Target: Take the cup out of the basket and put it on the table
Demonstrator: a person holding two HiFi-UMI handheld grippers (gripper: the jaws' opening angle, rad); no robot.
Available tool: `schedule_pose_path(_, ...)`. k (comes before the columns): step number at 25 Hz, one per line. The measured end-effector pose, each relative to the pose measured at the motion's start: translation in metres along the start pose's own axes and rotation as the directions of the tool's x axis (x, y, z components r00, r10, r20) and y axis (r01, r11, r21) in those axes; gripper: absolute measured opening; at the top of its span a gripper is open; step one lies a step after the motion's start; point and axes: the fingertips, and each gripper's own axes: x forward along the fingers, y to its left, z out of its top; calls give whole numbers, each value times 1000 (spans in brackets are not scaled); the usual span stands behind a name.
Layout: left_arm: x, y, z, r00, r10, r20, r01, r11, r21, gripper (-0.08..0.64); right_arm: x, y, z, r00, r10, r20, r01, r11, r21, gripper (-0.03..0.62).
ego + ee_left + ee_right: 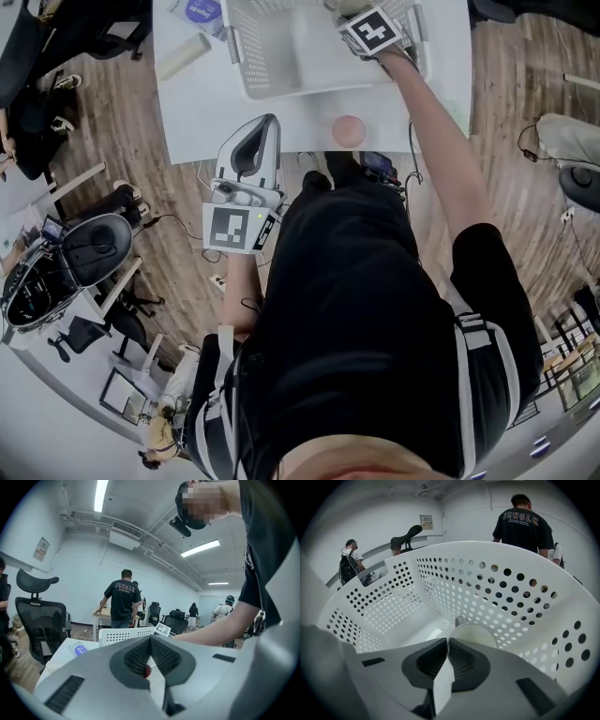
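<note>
A white perforated basket point(267, 56) stands on the white table point(202, 117). My right gripper point(447, 641) reaches down inside the basket point(487, 583); its marker cube point(375, 31) shows over the basket's right part. Its jaws are shut on the rim of a white cup point(476, 634), which lies near the basket's floor and right wall. A pink cup point(349, 130) stands on the table in front of the basket. My left gripper point(267, 127) hangs shut and empty at the table's near edge, level in the left gripper view point(151, 641), where the pink cup point(147, 671) peeks between its jaws.
A pale roll point(183, 56) and a blue-labelled item point(199, 11) lie on the table left of the basket. Office chairs point(89, 248) stand on the wooden floor to the left. People point(121, 603) stand at desks far behind the table.
</note>
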Motion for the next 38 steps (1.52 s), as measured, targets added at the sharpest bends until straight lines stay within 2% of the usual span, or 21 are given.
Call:
schedule_pose_path(16, -3, -2, 6, 999, -18, 27, 18, 1000, 10, 17, -60, 19, 46, 986, 43, 161, -32, 997, -67, 32)
schedule_pose_path(26, -17, -13, 13, 998, -39, 55, 37, 999, 28, 17, -124, 50, 70, 954, 49, 296, -20, 995, -102, 32)
schedule_pose_path(38, -51, -25, 16, 994, -57, 98, 54, 998, 38, 17, -204, 94, 89, 903, 20, 429, 44, 989, -138, 32)
